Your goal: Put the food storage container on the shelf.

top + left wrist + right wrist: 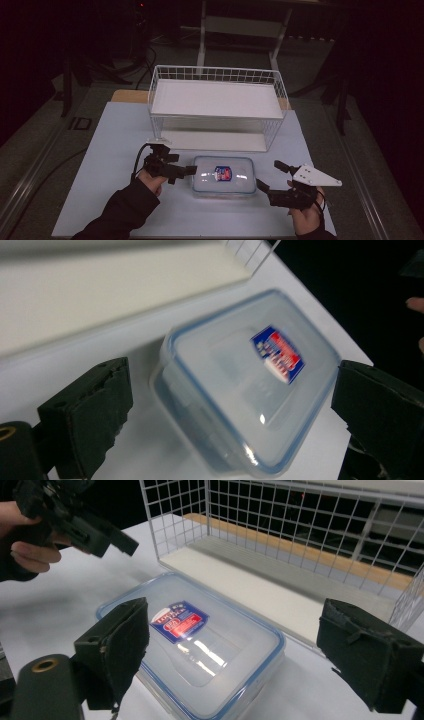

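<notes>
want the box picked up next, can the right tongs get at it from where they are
Probably yes: the right tongs stand open beside the lidded plastic box, with bare table between; the left tongs sit at its far end.

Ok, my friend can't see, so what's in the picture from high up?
A clear plastic box with a blue-edged lid lies on a white table, between the open left gripper and open right gripper. Behind it stands a white wire shelf.

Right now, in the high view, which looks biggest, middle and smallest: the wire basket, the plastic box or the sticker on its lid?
1. Wire basket, clearly biggest.
2. Plastic box.
3. Sticker, smallest, on the box's lid.
</notes>
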A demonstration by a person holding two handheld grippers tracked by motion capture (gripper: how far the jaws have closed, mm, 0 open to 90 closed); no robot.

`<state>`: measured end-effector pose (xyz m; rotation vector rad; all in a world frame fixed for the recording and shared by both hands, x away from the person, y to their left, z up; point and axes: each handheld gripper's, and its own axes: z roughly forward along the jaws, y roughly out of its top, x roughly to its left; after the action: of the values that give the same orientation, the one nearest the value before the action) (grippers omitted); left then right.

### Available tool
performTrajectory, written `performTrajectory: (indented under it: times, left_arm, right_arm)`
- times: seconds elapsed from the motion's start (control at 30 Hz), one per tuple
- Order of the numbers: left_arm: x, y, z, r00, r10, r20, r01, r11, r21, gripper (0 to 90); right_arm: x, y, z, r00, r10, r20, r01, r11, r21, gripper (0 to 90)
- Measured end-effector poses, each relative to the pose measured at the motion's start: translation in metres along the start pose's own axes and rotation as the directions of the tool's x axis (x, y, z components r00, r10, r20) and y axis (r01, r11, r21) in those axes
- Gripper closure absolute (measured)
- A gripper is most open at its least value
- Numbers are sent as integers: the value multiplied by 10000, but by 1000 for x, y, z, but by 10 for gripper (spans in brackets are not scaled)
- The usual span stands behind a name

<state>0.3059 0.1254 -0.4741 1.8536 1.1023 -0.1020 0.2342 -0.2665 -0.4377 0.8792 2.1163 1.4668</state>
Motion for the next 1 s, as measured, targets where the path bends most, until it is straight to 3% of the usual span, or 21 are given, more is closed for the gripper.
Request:
performTrajectory:
  times: [0.1, 0.13, 0.2, 0.23, 0.33, 0.47, 0.5, 0.57, 0.7, 0.77, 0.8, 0.9, 1.0]
  left_arm:
    - [11, -2, 7, 9962, -819, 294, 812, 9964, 242, 39]
    - [14, -3, 9, 9941, -993, 428, 982, 9948, 277, 48]
    - [21, -6, 15, 9847, -1583, 724, 1547, 9866, 524, 60]
    - [23, -7, 17, 9829, -1668, 783, 1622, 9848, 618, 64]
    - [30, -10, 26, 9680, -2307, 989, 2205, 9698, 1044, 114]
    - [34, -13, 34, 9555, -2726, 1130, 2551, 9555, 1479, 174]
    - [35, -14, 37, 9487, -2936, 1173, 2743, 9488, 1566, 189]
    - [37, -15, 39, 9462, -2987, 1240, 2765, 9460, 1690, 252]
    - [41, -17, 41, 9313, -3238, 1665, 2935, 9382, 1833, 334]
    - [41, -17, 42, 9275, -3259, 1828, 2928, 9378, 1866, 370]
    - [41, -17, 43, 9194, -3351, 2058, 2970, 9347, 1954, 398]
    - [41, -17, 41, 9236, -3198, 2114, 2811, 9399, 1937, 444]
    - [42, -17, 40, 9234, -3162, 2175, 2754, 9407, 1982, 461]
  right_arm:
    - [-1, -2, 4, 9999, 100, 54, -101, 9999, 77, 107]
    - [1, -2, 6, 9996, 36, 296, -41, 9998, 181, 107]
    - [1, -4, 9, 9997, 88, 219, -92, 9997, 226, 103]
    - [2, -5, 10, 9996, 80, 282, -88, 9995, 288, 103]
    - [2, -6, 12, 9996, 95, 249, -105, 9992, 377, 103]
    - [2, -7, 13, 9997, 88, 222, -99, 9987, 494, 103]
    - [2, -8, 13, 9998, 63, 212, -74, 9985, 536, 103]
    - [2, -8, 14, 9998, 24, 218, -37, 9983, 587, 103]
    - [1, -10, 14, 9997, 108, 213, -121, 9978, 653, 104]
    - [0, -10, 15, 9997, 159, 205, -174, 9969, 763, 106]
    - [0, -11, 15, 9996, 211, 211, -227, 9965, 802, 106]
    - [-2, -12, 16, 9992, 350, 186, -366, 9950, 927, 127]
    - [-4, -13, 18, 9987, 480, 162, -495, 9926, 1112, 136]
